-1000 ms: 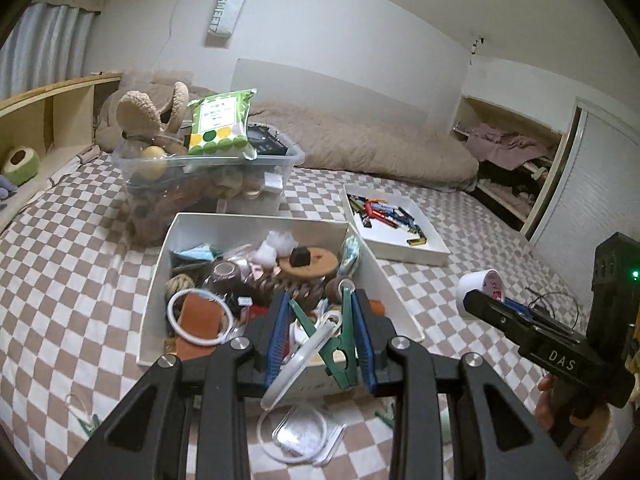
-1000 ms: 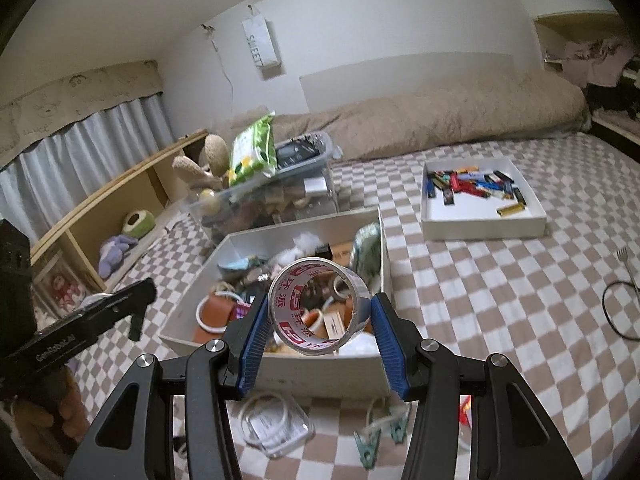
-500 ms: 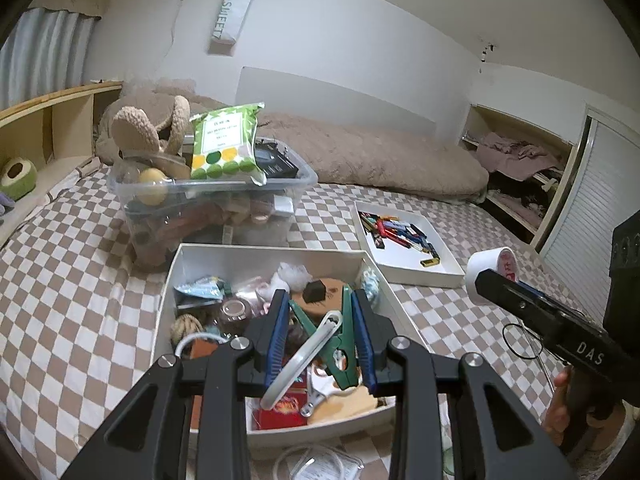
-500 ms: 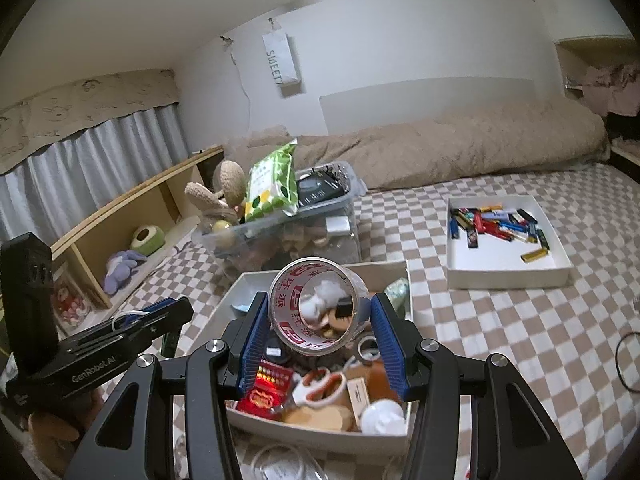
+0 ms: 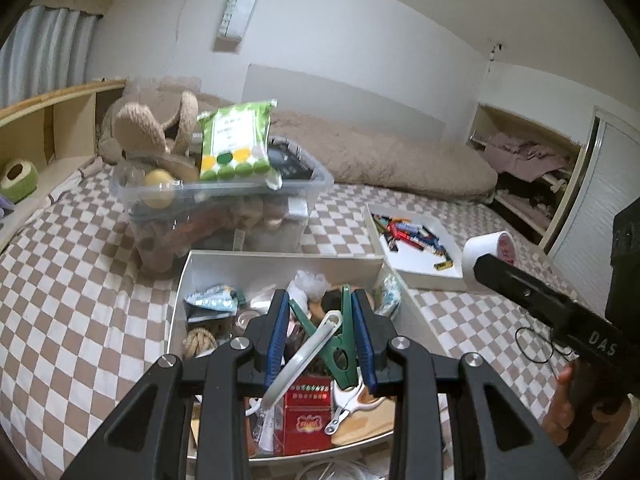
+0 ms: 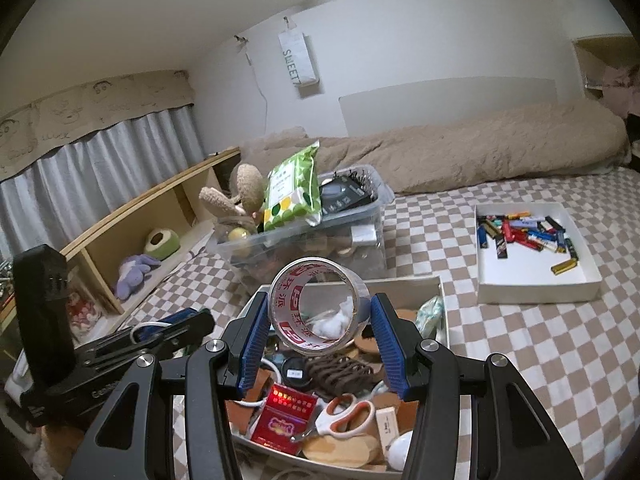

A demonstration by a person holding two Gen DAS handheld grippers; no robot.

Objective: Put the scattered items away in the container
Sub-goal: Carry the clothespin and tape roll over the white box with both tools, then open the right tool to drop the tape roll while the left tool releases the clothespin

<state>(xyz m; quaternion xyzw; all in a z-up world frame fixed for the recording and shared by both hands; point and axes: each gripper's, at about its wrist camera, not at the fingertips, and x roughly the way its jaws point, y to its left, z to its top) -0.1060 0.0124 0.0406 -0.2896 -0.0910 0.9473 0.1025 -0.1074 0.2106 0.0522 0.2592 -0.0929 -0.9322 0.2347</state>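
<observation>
1. Nearest to me, my left claw (image 5: 320, 334) is clamped on a green clothespin (image 5: 340, 344) and a white clip (image 5: 304, 360), both pinched between the blue pads.
2. My right claw (image 6: 318, 334) is partly open and grips a roll of clear tape (image 6: 316, 306) with red print; the roll's hole faces my camera, so its axis runs along the claw.
3. Directly under both loads lies the white box (image 6: 442, 304), crowded with a red packet (image 6: 286, 418), scissors (image 6: 346, 416) and other bits. I judge the drop is straight down from each claw; neither needs to travel sideways much.
4. The tape hangs over the box's middle and the clothespin over its near half, so the two claws sit close and should release without crossing.
5. Further off on the bed stand a clear plastic bin (image 5: 224, 196) and a white tray (image 6: 536, 280) of small coloured items.
</observation>
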